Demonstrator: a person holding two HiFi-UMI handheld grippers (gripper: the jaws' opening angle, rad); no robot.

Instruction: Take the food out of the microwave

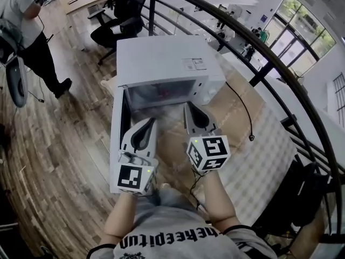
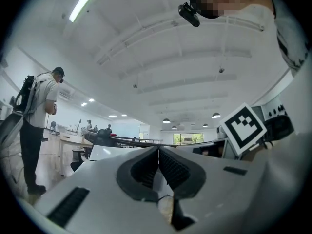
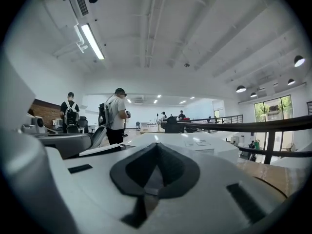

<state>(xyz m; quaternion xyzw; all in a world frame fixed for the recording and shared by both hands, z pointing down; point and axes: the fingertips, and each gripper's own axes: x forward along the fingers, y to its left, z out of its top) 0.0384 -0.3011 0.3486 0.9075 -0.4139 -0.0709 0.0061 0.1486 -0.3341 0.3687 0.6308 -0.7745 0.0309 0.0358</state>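
A white microwave (image 1: pixel 167 63) stands on the table with its door (image 1: pixel 119 120) swung open to the left. Its cavity (image 1: pixel 161 95) looks pale and dim, and I cannot make out any food in it. My left gripper (image 1: pixel 149 123) is shut and empty just in front of the opening, by the door. Beside it my right gripper (image 1: pixel 188 107) is shut and empty too, at the cavity's right side. In the left gripper view the jaws (image 2: pixel 158 151) meet with nothing between them. The right gripper view shows the same for the right gripper (image 3: pixel 156 146), with the microwave's top (image 3: pixel 195 143) beyond it.
The table (image 1: pixel 237 117) has a brown cover, and a black cable (image 1: pixel 243 112) trails from the microwave. A black railing (image 1: pixel 259 53) curves along the right. An office chair (image 1: pixel 116 26) and a standing person (image 1: pixel 27 31) are behind on the wooden floor.
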